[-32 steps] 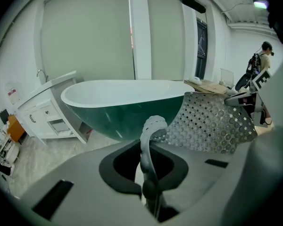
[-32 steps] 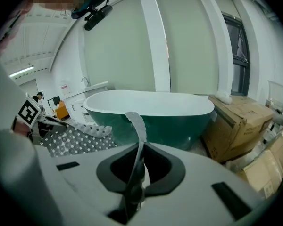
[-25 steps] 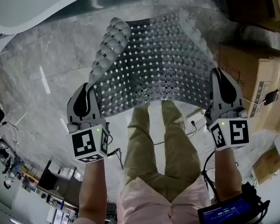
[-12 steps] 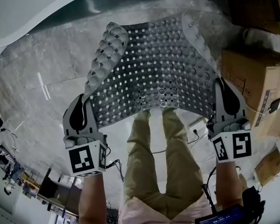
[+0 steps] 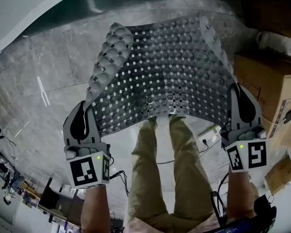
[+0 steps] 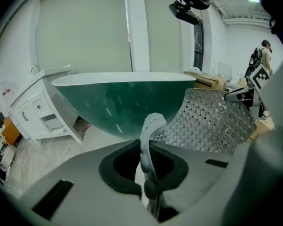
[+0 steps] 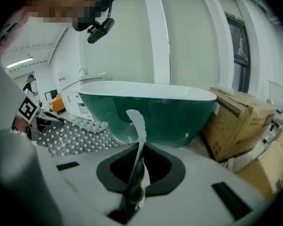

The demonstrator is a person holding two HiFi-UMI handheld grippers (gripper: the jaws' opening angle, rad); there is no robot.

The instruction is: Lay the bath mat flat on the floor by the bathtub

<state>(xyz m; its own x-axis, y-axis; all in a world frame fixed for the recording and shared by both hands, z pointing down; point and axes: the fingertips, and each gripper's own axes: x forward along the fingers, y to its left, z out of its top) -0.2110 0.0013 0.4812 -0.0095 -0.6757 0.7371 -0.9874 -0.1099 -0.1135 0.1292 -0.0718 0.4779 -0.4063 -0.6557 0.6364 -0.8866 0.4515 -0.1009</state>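
A grey perforated bath mat (image 5: 165, 72) with suction cups hangs spread between both grippers above the stone floor (image 5: 48, 67), its side edges curled up. My left gripper (image 5: 86, 114) is shut on the mat's near left corner, my right gripper (image 5: 236, 97) on its near right corner. In the left gripper view the mat's edge (image 6: 150, 140) stands pinched between the jaws, and the mat (image 6: 212, 124) spreads to the right. The right gripper view shows the mat's edge (image 7: 137, 131) clamped the same way. The green bathtub (image 6: 122, 100) with a white rim (image 5: 34, 13) lies just beyond the mat.
Cardboard boxes (image 5: 269, 89) stand at the right, close to my right gripper. A white cabinet (image 6: 40, 112) stands left of the tub. The person's legs (image 5: 169, 169) are below the mat, with cables (image 5: 119, 171) on the floor near them.
Both grippers have moved down and slightly apart in the head view, with the mat still held. The mat now hangs nearer the tub and more spread.
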